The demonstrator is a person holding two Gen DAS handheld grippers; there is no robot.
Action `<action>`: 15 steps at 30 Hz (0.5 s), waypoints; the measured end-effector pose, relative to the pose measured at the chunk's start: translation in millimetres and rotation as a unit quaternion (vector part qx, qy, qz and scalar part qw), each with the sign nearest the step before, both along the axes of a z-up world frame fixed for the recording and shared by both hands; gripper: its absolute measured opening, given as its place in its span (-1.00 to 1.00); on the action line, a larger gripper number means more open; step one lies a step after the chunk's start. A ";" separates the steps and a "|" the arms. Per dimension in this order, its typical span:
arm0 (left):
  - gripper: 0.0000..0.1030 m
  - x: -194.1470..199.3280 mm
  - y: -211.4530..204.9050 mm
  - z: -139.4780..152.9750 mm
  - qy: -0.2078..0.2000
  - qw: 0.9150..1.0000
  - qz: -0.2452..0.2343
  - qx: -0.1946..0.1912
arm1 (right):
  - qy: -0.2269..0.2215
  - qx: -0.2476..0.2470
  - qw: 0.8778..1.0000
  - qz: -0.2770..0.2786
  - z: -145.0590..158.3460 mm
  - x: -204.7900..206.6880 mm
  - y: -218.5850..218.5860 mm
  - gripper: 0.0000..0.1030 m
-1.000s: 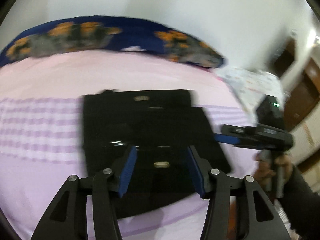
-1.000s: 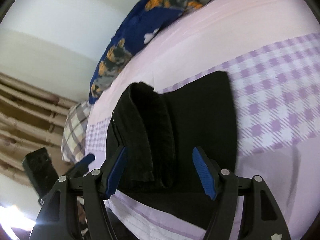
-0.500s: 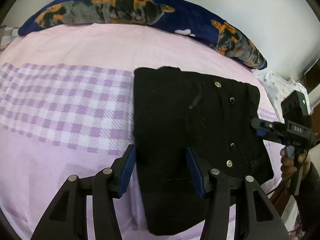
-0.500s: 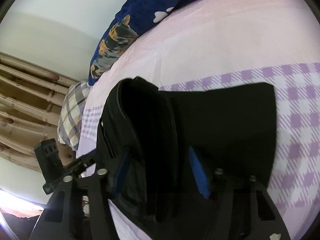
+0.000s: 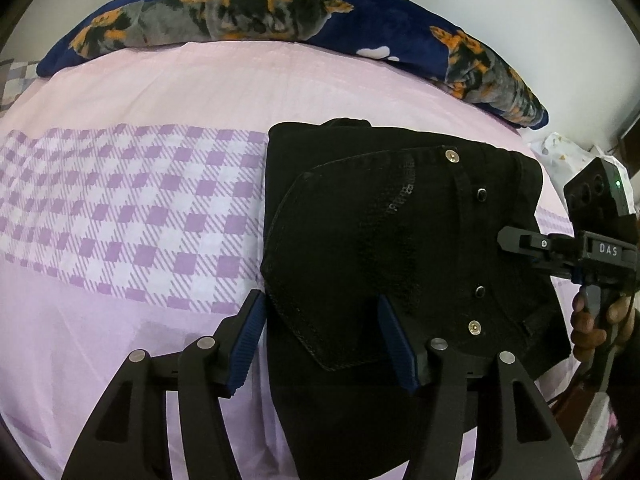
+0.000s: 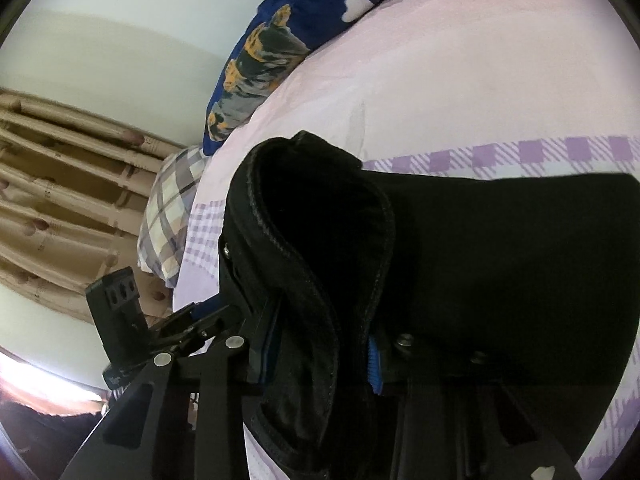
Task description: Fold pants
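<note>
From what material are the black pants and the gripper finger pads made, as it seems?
Black pants: probably denim, matte, judging by the metal rivets, stitched pocket seams and thick hems. Left gripper pads: likely blue rubber or plastic, finely ribbed; which one is unclear.

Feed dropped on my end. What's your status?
Left gripper open over pants. Right gripper astride the folded edge. Nothing in the way.

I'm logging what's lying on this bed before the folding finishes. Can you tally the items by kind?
Black pants: 1
Navy patterned blanket: 1
Plaid pillow: 1
Handheld grippers: 2, the left gripper and the right gripper
Total: 5
</note>
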State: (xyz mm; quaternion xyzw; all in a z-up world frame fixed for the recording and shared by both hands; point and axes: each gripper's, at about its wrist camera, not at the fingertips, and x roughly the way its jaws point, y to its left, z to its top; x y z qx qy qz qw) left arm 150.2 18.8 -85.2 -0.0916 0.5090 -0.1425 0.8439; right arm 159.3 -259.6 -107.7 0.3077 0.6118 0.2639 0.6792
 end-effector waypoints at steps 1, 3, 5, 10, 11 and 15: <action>0.15 0.2 -0.4 -0.2 -0.001 1.000 0.000 0.001 | 0.002 -0.001 1.000 -0.002 -0.1 -0.1 -0.3 -0.36; 0.16 0.6 -0.4 -0.5 -0.001 1.000 0.001 0.001 | 0.007 -0.004 1.000 -0.007 0.2 -1.0 -0.8 -0.36; 0.16 1.7 -0.8 -0.4 0.000 1.000 0.001 0.002 | 0.011 -0.011 1.000 -0.011 1.8 -1.6 0.0 -0.36; 0.17 1.8 -1.0 1.0 0.001 1.000 0.003 0.005 | 0.015 -0.037 0.999 -0.028 8.9 -4.0 6.0 -0.42; 0.17 1.8 -1.1 1.6 0.000 1.000 0.004 0.007 | 0.014 -0.041 0.999 -0.031 11.7 -5.2 6.8 -0.51; 0.17 1.5 -4.4 8.8 -0.006 1.000 -0.001 0.022 | 0.000 -0.052 0.998 -0.043 32.7 -9.4 11.3 -0.73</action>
